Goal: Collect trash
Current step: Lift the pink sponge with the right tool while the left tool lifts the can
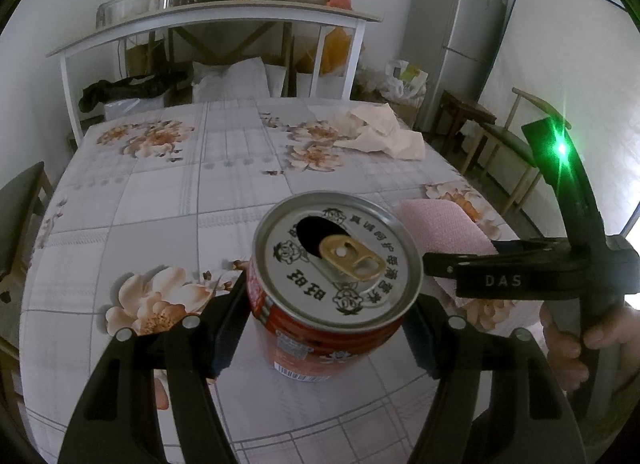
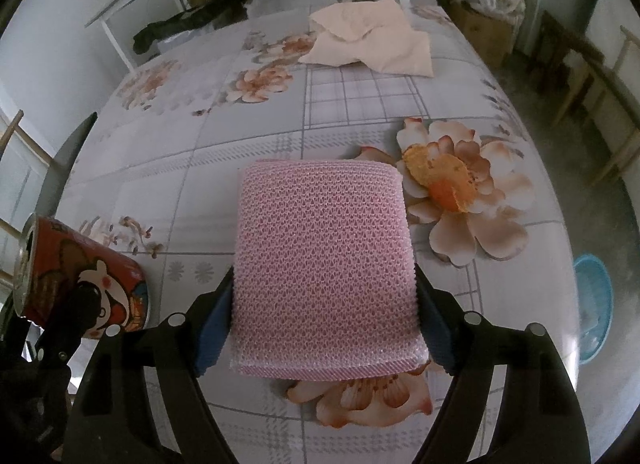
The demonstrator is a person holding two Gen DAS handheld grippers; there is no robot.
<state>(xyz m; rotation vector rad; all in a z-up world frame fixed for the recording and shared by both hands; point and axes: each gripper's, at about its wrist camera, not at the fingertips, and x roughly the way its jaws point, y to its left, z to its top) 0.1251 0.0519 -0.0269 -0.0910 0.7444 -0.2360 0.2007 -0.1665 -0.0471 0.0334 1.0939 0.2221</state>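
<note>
Floral oilcloth covers the table (image 1: 168, 204) in the left wrist view, with a white shelf rack (image 1: 208, 20) loaded with jars and pots behind it and a grey fridge (image 1: 452, 36) off to the far right. Between the left gripper's (image 1: 326, 328) two fingers stands a red drink can (image 1: 332, 284), upright, its silver top opened and the gold pull tab lying flat; both blue pads sit against the can's sides, so the claw is clamped on it. Just beyond the can to the right lies a pink mesh sponge (image 1: 440, 224), with the right gripper's black frame reaching over it and a hand (image 1: 576, 340) wrapped round its handle below a green light. Far ahead of the claw, toward the right, a crumpled cream paper (image 1: 380, 132) lies on the cloth. From the right wrist view, the same tablecloth (image 2: 168, 184) fills the picture, and a blue basin (image 2: 596, 296) sits on the floor off to the right. The right gripper (image 2: 324, 328) has the pink mesh sponge (image 2: 324, 248) between its fingers, the blue pads touching both side edges, so it grips the sponge at a wide spread. To the claw's left the red can (image 2: 84, 276) appears leaning, held in the other gripper. The cream paper (image 2: 368, 36) lies well ahead near the table's far edge.
</note>
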